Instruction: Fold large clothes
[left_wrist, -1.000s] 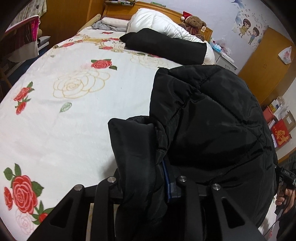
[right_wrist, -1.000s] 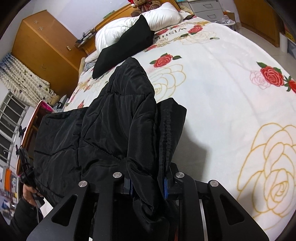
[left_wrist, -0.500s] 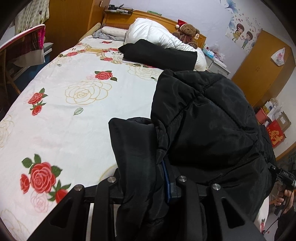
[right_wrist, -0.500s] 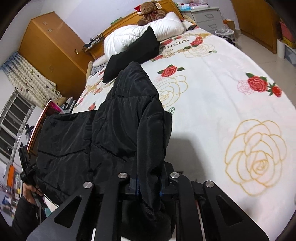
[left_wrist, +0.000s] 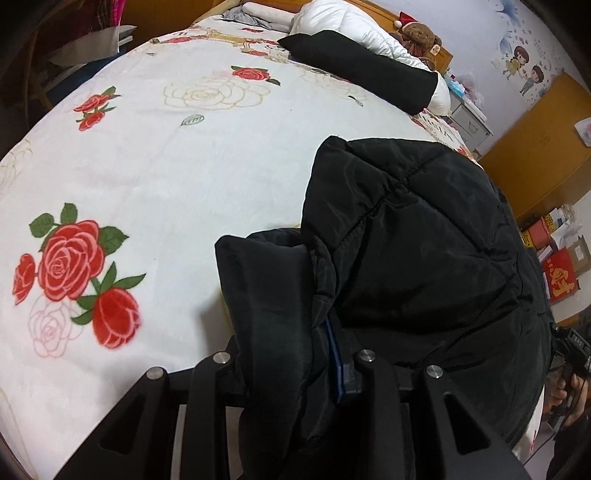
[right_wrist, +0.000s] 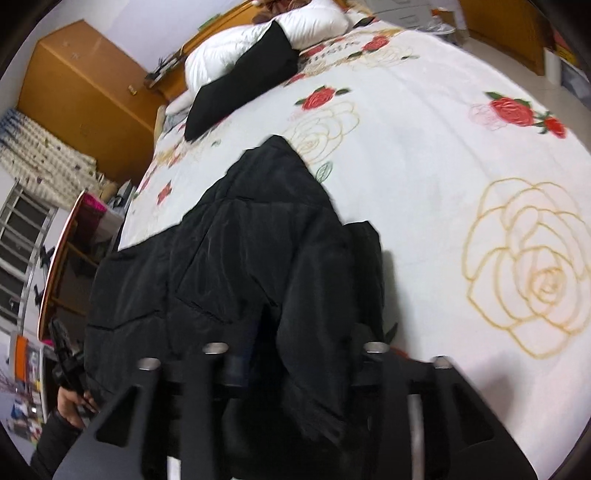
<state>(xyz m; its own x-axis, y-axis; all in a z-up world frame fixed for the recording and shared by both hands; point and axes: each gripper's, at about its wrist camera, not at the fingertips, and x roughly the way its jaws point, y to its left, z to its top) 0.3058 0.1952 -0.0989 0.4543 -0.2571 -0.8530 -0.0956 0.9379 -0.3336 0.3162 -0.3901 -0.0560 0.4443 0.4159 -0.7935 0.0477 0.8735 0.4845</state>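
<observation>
A black padded jacket (left_wrist: 424, 240) lies bunched on the rose-printed bed cover (left_wrist: 166, 166) near the bed's foot. My left gripper (left_wrist: 291, 354) is shut on a thick fold of its edge, close above the cover. In the right wrist view the same jacket (right_wrist: 240, 258) spreads to the left. My right gripper (right_wrist: 295, 350) is opening: its jaws stand wide, and a loose flap of jacket hangs between them without being pinched. Each view shows the other gripper with the person's hand (right_wrist: 74, 402) at the jacket's far side.
A long black garment (left_wrist: 362, 62) rests against a white duvet (left_wrist: 351, 22) at the head of the bed, beside a teddy bear (left_wrist: 421, 35). A wooden wardrobe (right_wrist: 85, 92) and a chair (right_wrist: 62, 251) stand along one side of the bed. Boxes (left_wrist: 557, 273) sit on the floor at the other.
The right gripper's jaws have spread wide and let go of the jacket fold they pinched. Both grippers have sunk closer to the bed cover with the jacket. The left grip is unchanged.
</observation>
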